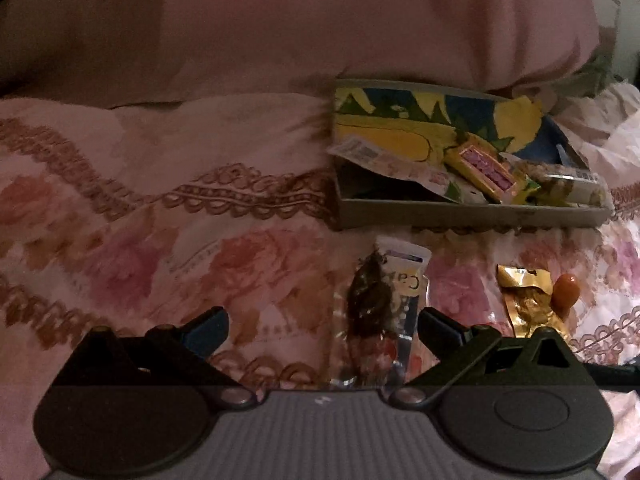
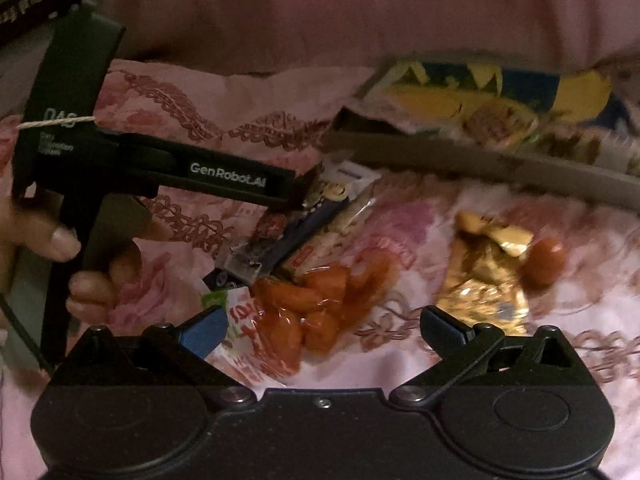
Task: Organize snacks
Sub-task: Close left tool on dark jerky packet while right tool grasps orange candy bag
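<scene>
My left gripper [image 1: 324, 332] is open over a floral bedspread. A dark snack packet [image 1: 370, 308] and a white-and-blue packet [image 1: 406, 276] lie between its fingers, nearer the right one. In the right wrist view, the left gripper [image 2: 298, 190], held by a hand [image 2: 60, 244], has its tip at those packets [image 2: 320, 204]. My right gripper [image 2: 324, 332] is open just above a clear packet of orange-red pieces [image 2: 312, 312]. A shallow grey box [image 1: 460, 216] with several snacks inside sits behind; it also shows blurred in the right wrist view [image 2: 460, 160].
A gold wrapper [image 1: 524, 300] and an orange candy [image 1: 566, 290] lie right of the packets, seen again as gold wrapper [image 2: 484, 276] and candy [image 2: 544, 260]. A pink pillow [image 1: 320, 32] rises behind the box. A dark lettered object [image 2: 36, 4] sits far left.
</scene>
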